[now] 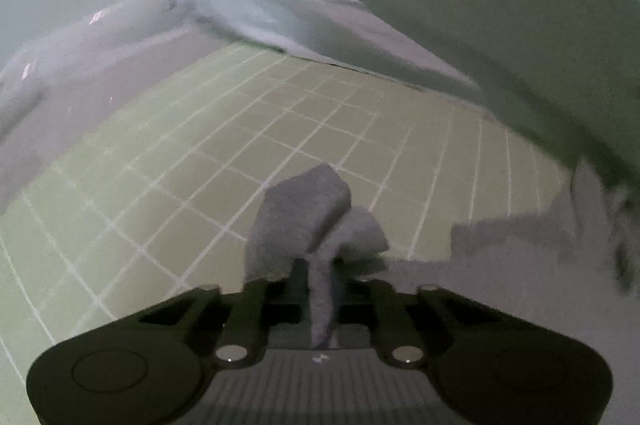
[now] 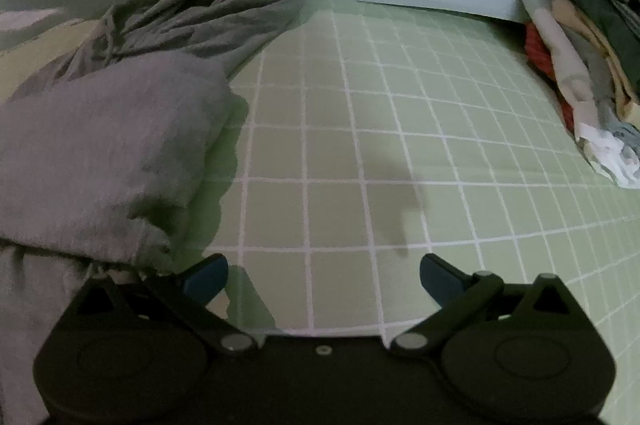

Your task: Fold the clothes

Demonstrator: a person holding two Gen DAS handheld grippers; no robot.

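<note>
Both wrist cameras look steeply down, close over their own grippers, onto one shared green gridded sheet (image 2: 400,153); the left view is blurred.

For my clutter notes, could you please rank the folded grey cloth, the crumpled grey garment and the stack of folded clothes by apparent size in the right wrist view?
1. Folded grey cloth, though it lies nearest the camera.
2. Crumpled grey garment.
3. Stack of folded clothes, partly cut off at the frame edge, so its rank is unsure.

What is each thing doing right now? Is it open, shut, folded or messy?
Left gripper: jaws shut on grey cloth.
Right gripper: jaws open, nothing between them.
Grey towel: folded over, lying beside the right gripper.
Grey garment: crumpled.
Clothes stack: folded, piled.
</note>
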